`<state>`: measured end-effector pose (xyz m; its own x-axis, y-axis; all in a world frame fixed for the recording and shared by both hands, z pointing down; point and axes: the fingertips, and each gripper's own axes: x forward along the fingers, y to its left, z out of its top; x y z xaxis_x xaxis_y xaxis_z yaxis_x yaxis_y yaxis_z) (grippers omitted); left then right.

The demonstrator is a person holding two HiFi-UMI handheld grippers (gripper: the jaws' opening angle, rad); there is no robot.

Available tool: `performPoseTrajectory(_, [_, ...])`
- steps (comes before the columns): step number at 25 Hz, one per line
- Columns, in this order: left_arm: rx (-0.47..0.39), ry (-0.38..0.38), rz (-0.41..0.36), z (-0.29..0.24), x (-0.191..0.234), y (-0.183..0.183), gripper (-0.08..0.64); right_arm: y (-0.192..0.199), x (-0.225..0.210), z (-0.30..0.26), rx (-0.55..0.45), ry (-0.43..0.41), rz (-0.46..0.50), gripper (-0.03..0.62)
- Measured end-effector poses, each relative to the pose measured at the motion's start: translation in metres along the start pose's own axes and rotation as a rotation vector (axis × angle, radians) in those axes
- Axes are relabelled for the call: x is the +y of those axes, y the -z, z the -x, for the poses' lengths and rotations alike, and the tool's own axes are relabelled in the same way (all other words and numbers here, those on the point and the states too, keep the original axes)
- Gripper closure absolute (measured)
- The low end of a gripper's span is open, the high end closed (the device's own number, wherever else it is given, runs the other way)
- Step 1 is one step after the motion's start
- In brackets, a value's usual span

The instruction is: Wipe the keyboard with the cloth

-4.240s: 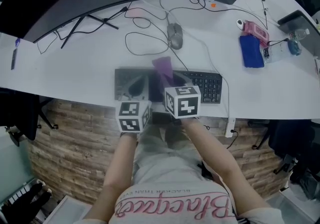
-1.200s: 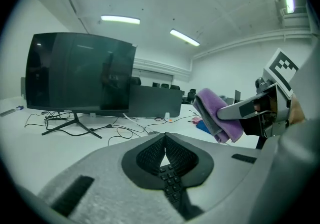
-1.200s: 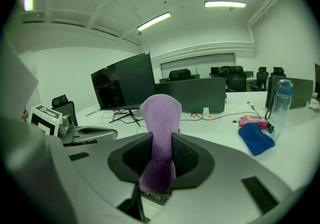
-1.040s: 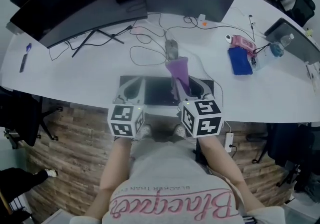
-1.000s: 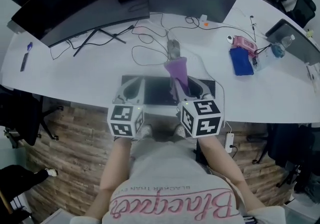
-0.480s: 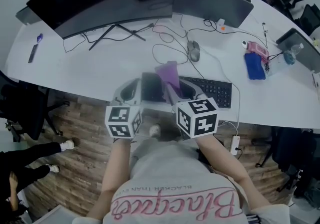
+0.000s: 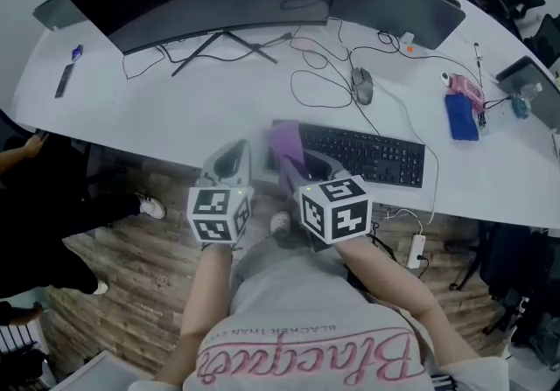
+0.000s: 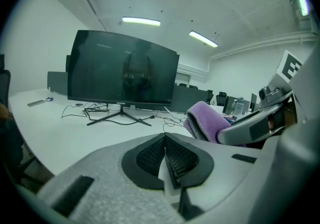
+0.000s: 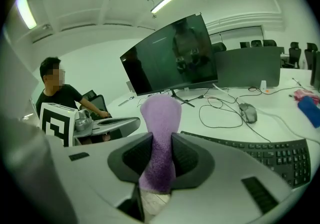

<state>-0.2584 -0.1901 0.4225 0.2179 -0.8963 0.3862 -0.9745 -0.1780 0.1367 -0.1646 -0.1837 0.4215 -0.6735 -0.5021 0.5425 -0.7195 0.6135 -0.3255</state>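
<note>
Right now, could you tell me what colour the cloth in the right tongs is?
The cloth is purple; the right gripper view shows it best.

Bright ceiling strip lighting, fisheye-warped edges, sharp.

Forearms extend side by side, left tool (image 8: 165,154) closed empty (jaws touching), right tool (image 9: 156,160) clamping the cloth (image 9: 161,115).
</note>
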Motion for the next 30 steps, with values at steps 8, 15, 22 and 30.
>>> performPoseTrajectory(8, [0.032, 0.010, 0.015, -0.001, 0.021, 0.020, 0.554, 0.026, 0.022, -0.032, 0.096, -0.046, -0.018, 0.499])
performPoseTrajectory(15, [0.072, 0.004, 0.032, -0.006, 0.030, 0.045, 0.554, 0.050, 0.023, -0.068, 0.160, -0.030, -0.030, 0.499])
performPoseTrajectory(22, [0.099, -0.019, 0.054, -0.010, 0.043, 0.060, 0.554, 0.069, 0.015, -0.104, 0.206, 0.021, -0.059, 0.499])
performPoseTrajectory(30, [0.123, -0.020, 0.059, -0.018, 0.049, 0.067, 0.554, 0.076, 0.002, -0.117, 0.231, 0.070, -0.042, 0.499])
